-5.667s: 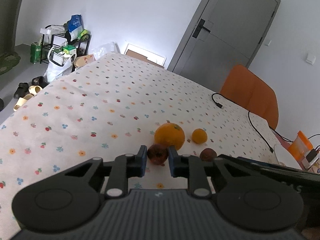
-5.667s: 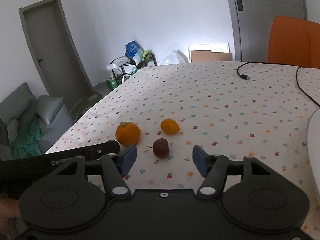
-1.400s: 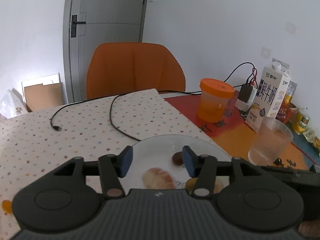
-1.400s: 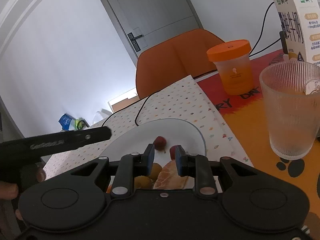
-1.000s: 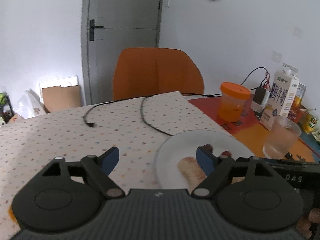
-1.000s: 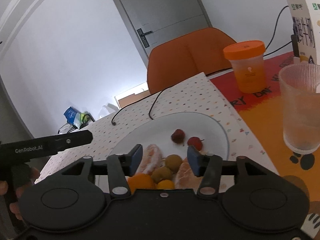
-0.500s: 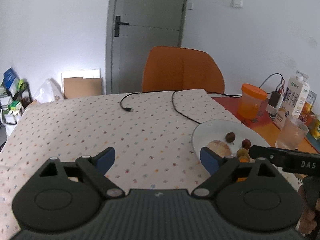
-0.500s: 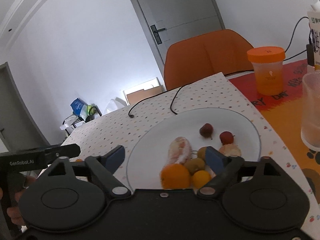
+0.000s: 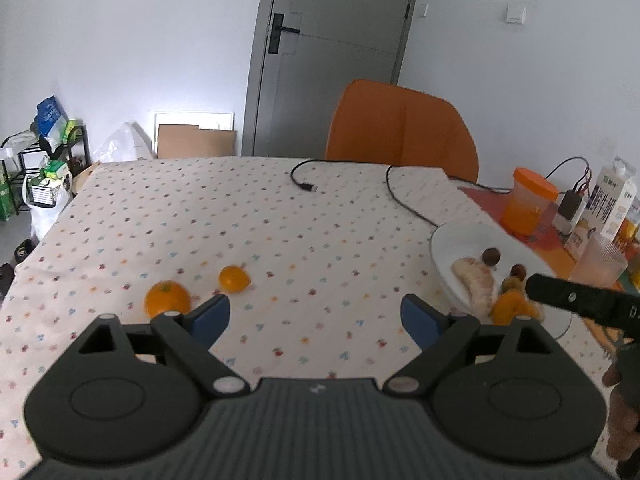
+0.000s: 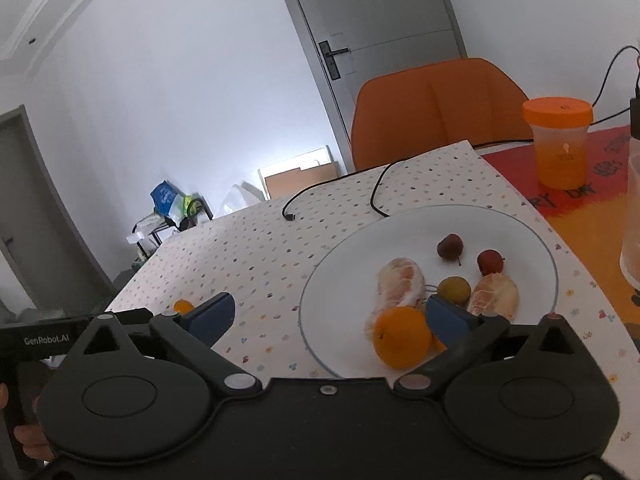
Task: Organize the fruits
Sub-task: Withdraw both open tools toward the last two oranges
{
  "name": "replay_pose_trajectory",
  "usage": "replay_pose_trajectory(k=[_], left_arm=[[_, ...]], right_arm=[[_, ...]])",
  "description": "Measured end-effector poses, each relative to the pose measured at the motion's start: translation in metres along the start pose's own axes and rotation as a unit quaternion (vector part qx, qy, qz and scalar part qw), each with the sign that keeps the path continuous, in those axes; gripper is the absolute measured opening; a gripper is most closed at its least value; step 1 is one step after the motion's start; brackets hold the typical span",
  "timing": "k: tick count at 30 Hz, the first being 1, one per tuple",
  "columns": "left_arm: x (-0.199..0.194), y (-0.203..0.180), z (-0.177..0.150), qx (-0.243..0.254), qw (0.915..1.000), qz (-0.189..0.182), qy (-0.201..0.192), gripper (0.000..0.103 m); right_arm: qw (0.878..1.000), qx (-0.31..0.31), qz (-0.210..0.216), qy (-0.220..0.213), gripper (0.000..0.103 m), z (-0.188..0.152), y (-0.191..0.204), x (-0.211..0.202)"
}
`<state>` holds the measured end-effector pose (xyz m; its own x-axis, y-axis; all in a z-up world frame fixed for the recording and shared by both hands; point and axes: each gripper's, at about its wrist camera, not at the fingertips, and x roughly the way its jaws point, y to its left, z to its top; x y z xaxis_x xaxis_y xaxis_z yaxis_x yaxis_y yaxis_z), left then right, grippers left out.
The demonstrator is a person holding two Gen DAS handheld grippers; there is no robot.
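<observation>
The left gripper stands wide open with nothing between its pads, aimed over the dotted tablecloth; just beyond its left finger lie the large orange and, a little farther, the small orange, both still off the plate. The right gripper hovers at the near rim of the white plate, its jaws opening and empty, its right pad close above an orange on the plate. Behind that lie peeled citrus segments and two small red fruits. Round fruit rolls readily: an off-centre close could send the large orange toward the table edge, and the right pad could nudge the piled fruit.
</observation>
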<state>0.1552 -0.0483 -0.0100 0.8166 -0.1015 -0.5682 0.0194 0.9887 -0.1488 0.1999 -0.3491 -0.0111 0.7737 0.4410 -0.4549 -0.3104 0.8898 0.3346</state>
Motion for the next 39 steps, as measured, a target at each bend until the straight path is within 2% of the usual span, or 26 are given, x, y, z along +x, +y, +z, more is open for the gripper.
replay_pose_trajectory(k=[12,27,39], left_arm=[[-0.011,0.030,-0.011,-0.023,0.9997,0.012,0.002,0.091],[-0.006,0.059,-0.018,-0.055,0.9982,0.023,0.004,0.091],[-0.007,0.090,-0.015,-0.103,0.9936,0.039,-0.025,0.088]], right_arm=[[0.999,-0.018,0.012,0.023,0.103,-0.008,0.029,0.009],[0.998,-0.039,0.038,0.044,0.103,-0.008,0.056,0.029],[0.994,-0.063,0.065,0.064,0.103,-0.011,0.084,0.058]])
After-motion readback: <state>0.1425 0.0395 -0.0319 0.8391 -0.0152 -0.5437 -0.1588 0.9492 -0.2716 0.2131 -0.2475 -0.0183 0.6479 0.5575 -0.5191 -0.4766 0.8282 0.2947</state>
